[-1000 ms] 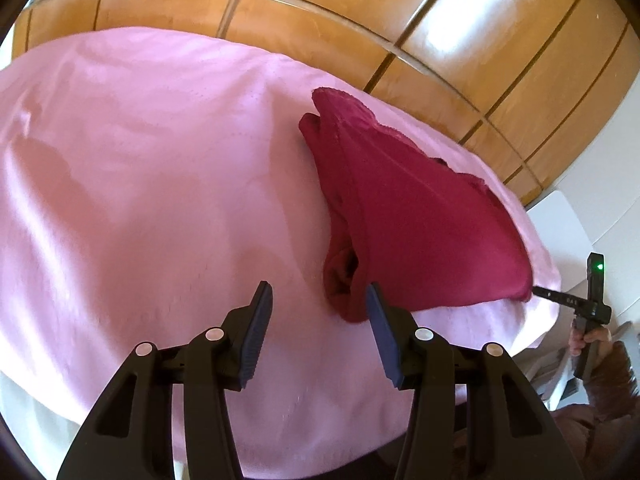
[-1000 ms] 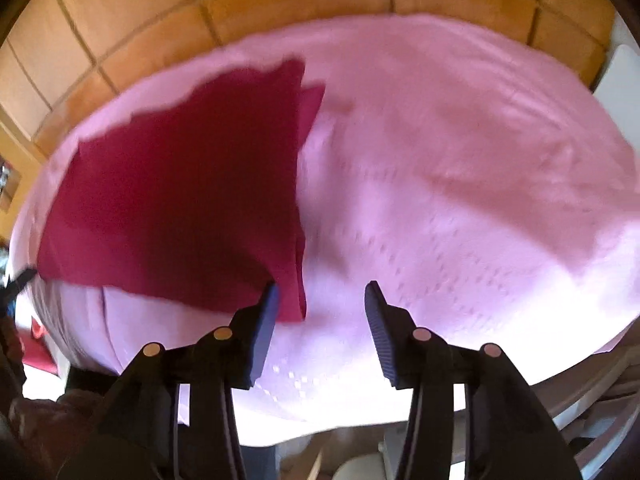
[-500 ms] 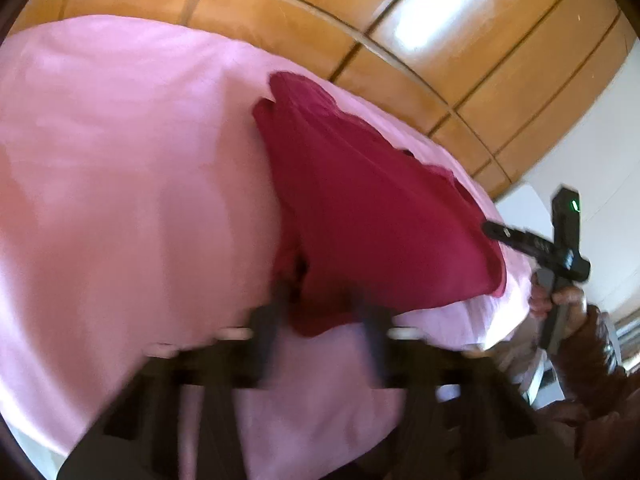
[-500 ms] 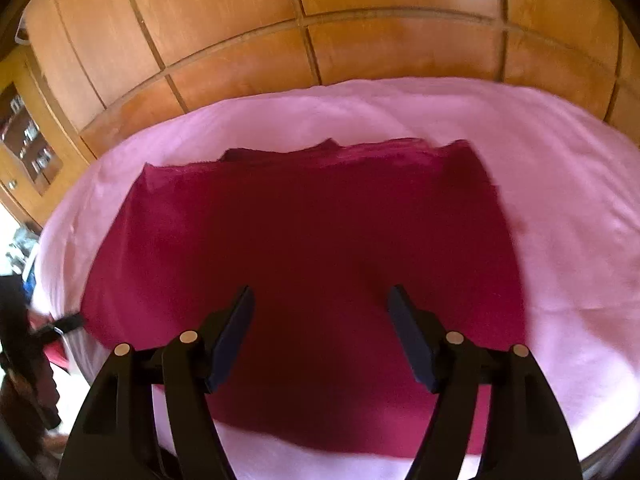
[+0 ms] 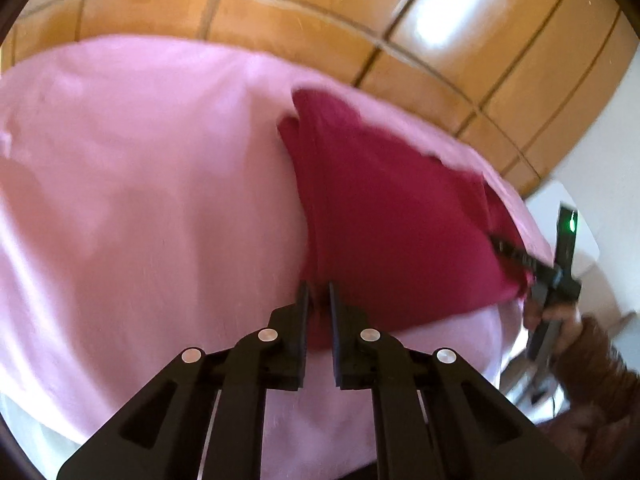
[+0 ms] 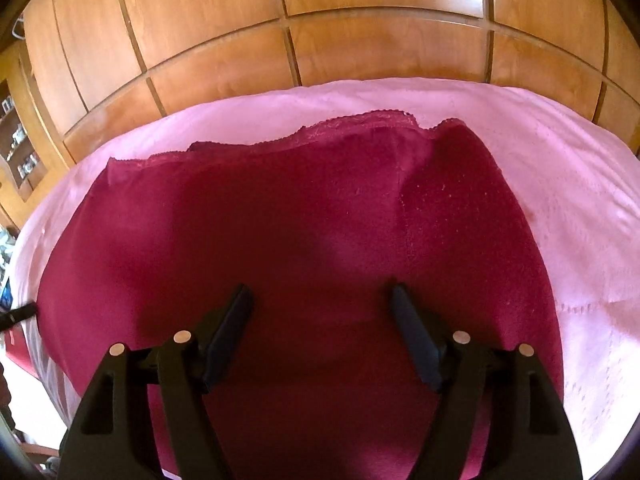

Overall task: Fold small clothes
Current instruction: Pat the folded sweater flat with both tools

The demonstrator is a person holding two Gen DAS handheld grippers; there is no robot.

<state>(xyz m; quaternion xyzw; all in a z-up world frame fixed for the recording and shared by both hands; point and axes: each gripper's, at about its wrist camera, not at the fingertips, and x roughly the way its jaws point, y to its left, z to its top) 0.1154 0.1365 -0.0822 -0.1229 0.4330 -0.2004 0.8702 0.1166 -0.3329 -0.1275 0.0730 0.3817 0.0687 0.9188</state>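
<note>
garment (image 5: 392, 232), crimson, lies on pink sheet (image 5: 140, 200); left gripper (image 5: 318, 300) has just clenched its near corner, right gripper (image 6: 322, 300) just spread wide above its middle.

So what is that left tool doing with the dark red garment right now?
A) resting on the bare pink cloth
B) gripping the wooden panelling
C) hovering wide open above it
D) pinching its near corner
D: the left tool has just closed on the near corner of the dark red garment.

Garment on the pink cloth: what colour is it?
Dark red garment, clearest in the right wrist view.
</note>
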